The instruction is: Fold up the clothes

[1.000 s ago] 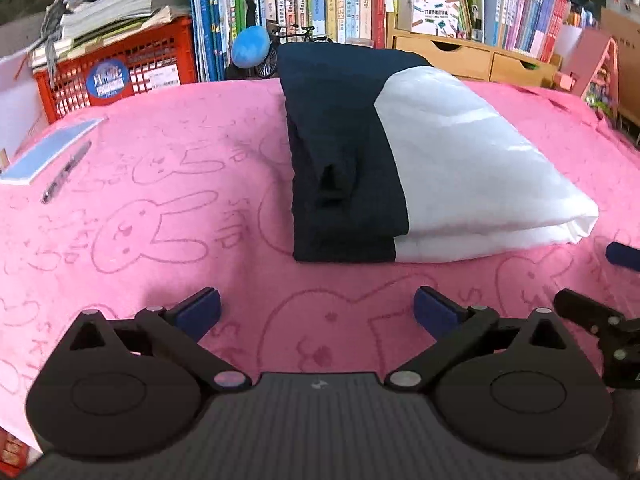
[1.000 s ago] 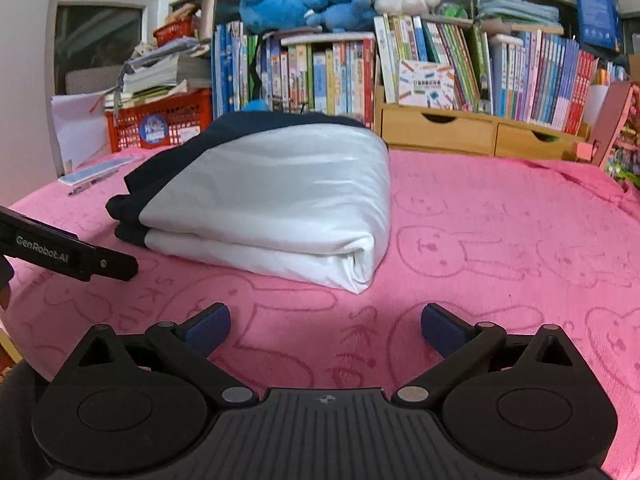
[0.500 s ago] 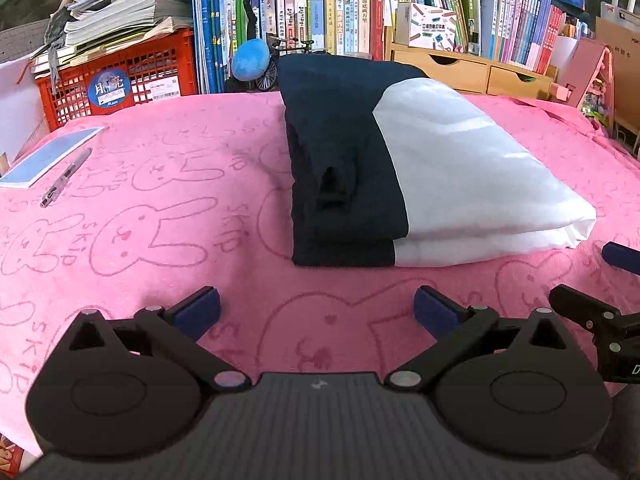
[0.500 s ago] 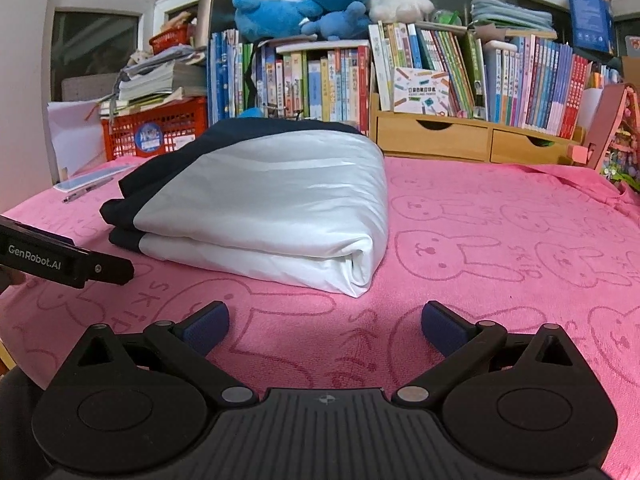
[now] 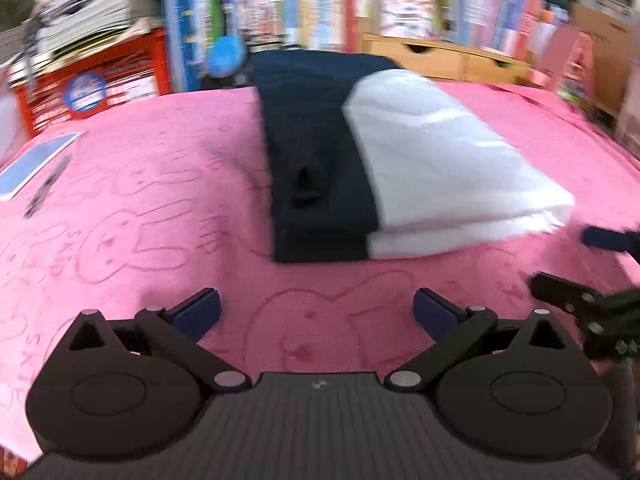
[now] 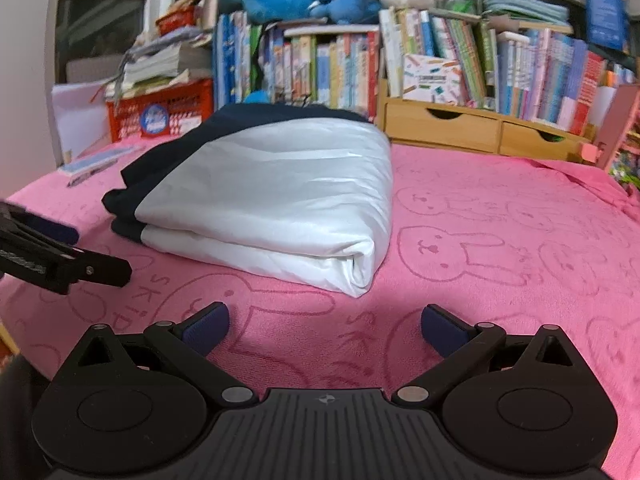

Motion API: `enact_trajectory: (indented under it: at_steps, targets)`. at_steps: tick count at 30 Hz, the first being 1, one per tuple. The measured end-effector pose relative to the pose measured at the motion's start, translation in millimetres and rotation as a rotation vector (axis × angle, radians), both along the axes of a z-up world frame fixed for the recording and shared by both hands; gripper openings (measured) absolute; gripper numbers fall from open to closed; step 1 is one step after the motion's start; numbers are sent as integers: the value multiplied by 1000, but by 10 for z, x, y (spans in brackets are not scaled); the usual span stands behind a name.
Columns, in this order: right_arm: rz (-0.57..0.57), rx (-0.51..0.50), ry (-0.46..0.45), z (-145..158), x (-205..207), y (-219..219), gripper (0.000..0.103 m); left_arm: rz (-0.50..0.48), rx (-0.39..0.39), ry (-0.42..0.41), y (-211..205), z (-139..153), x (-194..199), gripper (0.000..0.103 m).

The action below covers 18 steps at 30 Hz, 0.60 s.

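Pink towel [image 6: 500, 248] reads "SKIP".

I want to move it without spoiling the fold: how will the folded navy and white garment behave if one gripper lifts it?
The folded garment is soft layered cloth, so it would probably sag and unfold. Its white part looks smooth, perhaps slippery. It likely will not roll, lying flat on the pink towel.

Navy-and-white garment [image 6: 272, 196], pink bunny-print cloth [image 6: 500, 248], red crate [image 6: 160, 114]
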State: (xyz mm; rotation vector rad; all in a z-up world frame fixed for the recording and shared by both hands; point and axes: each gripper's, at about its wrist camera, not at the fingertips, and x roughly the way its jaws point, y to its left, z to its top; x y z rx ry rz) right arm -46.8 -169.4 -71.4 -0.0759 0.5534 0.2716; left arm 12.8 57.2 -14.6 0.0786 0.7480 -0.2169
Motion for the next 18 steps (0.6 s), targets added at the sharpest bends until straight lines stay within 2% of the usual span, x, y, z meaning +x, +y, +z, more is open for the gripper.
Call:
enact_trajectory:
  at_steps: [4, 8, 15, 18]
  targets:
    - [40, -76, -34, 86, 37, -102, 103, -57, 18, 1, -51, 0, 45, 103]
    - [134, -48, -22, 86, 114, -200, 103, -70, 16, 23, -49, -85, 139, 103]
    - [256, -57, -28, 101, 288, -253, 103, -210, 24, 54, 56, -80, 261, 103]
    - [270, -44, 32, 68, 422, -276, 103, -276, 20, 49, 87, -102, 319, 103]
